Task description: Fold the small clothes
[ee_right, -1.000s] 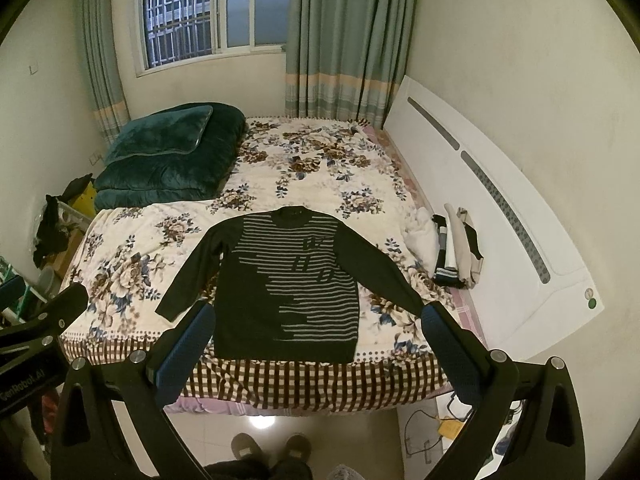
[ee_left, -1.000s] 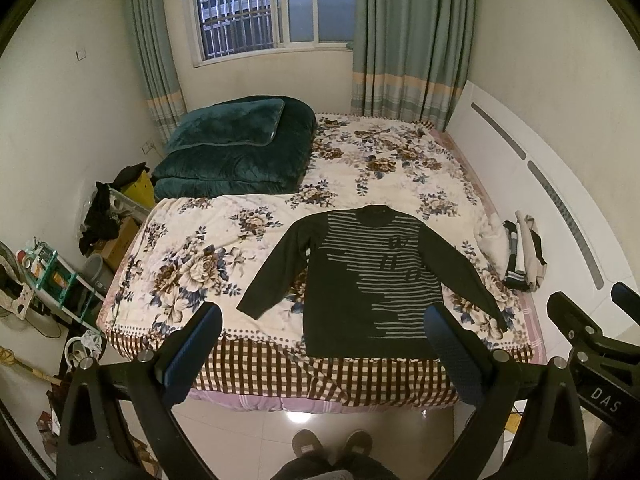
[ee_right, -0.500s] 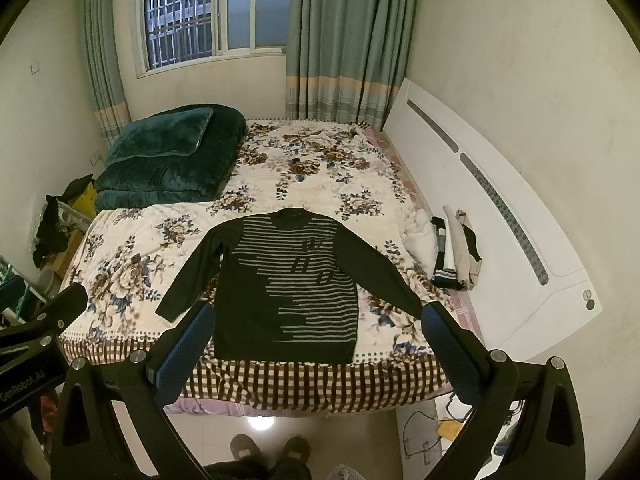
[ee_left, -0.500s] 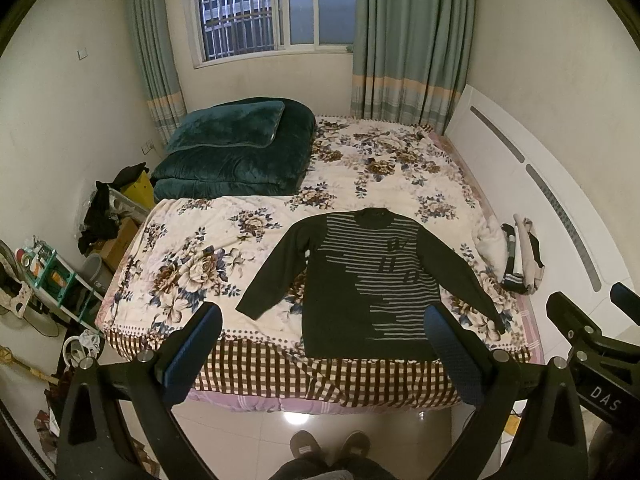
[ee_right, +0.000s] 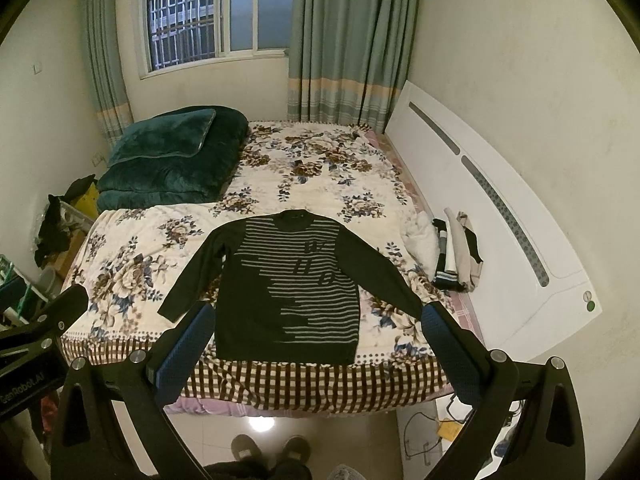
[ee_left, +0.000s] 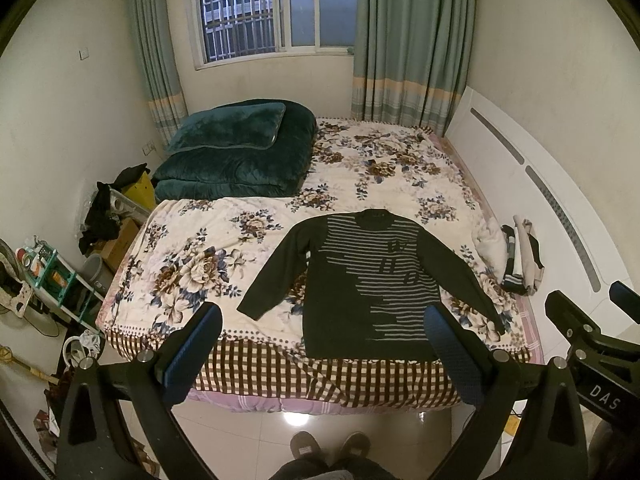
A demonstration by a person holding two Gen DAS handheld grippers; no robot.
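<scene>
A dark sweater with grey stripes [ee_left: 360,280] lies flat, front up, sleeves spread, near the foot edge of the floral bed [ee_left: 192,264]; it also shows in the right wrist view [ee_right: 288,292]. My left gripper [ee_left: 322,344] is open and empty, held high above the floor in front of the bed's foot edge. My right gripper [ee_right: 316,340] is open and empty too, beside the left one. Neither touches the sweater.
A folded dark green quilt with a pillow [ee_left: 236,152] lies at the bed's far left. A small pile of folded clothes [ee_left: 520,260] sits at the right edge by the white headboard [ee_left: 540,184]. Clutter and a shelf [ee_left: 52,276] stand on the left. My feet [ee_left: 328,444] are on the tiled floor.
Both views have drifted back slightly, so the bed sits a touch lower and farther. The sweater has not moved and both grippers stay open.
</scene>
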